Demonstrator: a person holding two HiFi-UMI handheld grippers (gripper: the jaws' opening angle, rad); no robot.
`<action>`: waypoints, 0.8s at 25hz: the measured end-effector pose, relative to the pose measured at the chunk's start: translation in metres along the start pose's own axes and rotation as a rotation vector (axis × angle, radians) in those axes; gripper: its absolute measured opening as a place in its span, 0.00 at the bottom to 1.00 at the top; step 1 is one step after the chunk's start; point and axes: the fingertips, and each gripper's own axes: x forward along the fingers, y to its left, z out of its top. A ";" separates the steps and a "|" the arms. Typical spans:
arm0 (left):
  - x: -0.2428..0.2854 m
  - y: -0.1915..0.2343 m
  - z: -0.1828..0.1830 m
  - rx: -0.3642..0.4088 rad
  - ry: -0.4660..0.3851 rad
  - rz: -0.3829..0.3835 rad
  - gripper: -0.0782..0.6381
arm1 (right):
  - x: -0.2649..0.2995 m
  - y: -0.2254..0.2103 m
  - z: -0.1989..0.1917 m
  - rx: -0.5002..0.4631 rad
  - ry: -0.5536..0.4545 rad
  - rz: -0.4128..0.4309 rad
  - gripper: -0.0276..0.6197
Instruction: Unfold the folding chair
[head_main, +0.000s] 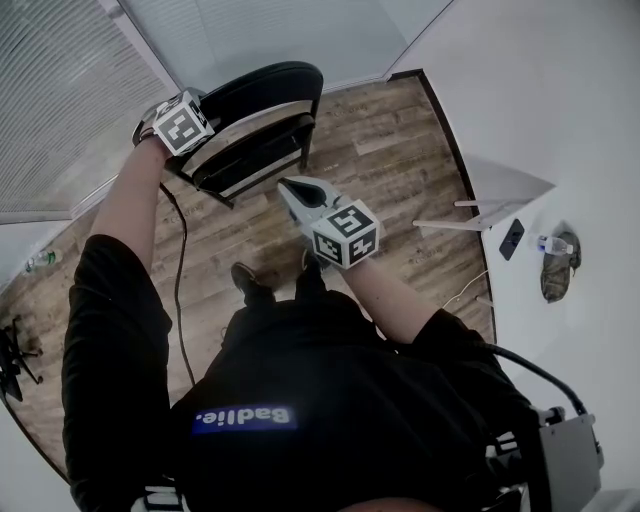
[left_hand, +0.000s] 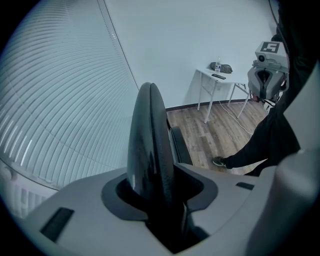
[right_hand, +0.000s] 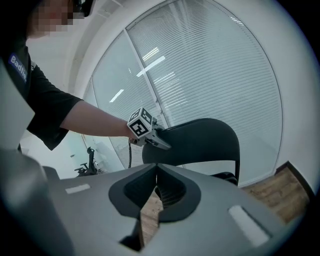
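The black folding chair (head_main: 262, 95) stands by the window with its seat (head_main: 255, 152) tilted up close to the backrest. My left gripper (head_main: 212, 120) is shut on the top left edge of the backrest. In the left gripper view that backrest edge (left_hand: 147, 140) stands upright between the jaws of the left gripper (left_hand: 160, 182). My right gripper (head_main: 287, 186) hovers in front of the seat, shut with nothing in it. In the right gripper view the right gripper (right_hand: 157, 172) points at the chair (right_hand: 200, 140), with the left gripper (right_hand: 152, 135) on the backrest.
A white table (head_main: 500, 195) stands against the right wall with a phone (head_main: 511, 238), a bottle (head_main: 553, 244) and a dark bundle (head_main: 560, 268). A cable (head_main: 180, 290) runs over the wooden floor. Blinds (head_main: 60, 90) cover the window behind the chair. My shoe (head_main: 245, 280) is near the chair.
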 end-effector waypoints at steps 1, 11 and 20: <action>0.000 0.001 0.001 0.003 -0.001 0.002 0.32 | 0.001 -0.003 -0.001 0.003 0.001 -0.004 0.05; 0.003 -0.002 0.003 0.017 -0.004 0.003 0.32 | 0.028 -0.034 -0.028 0.102 0.034 -0.031 0.05; -0.005 -0.005 0.004 0.019 -0.011 0.010 0.32 | 0.054 -0.049 -0.051 0.235 0.038 -0.043 0.05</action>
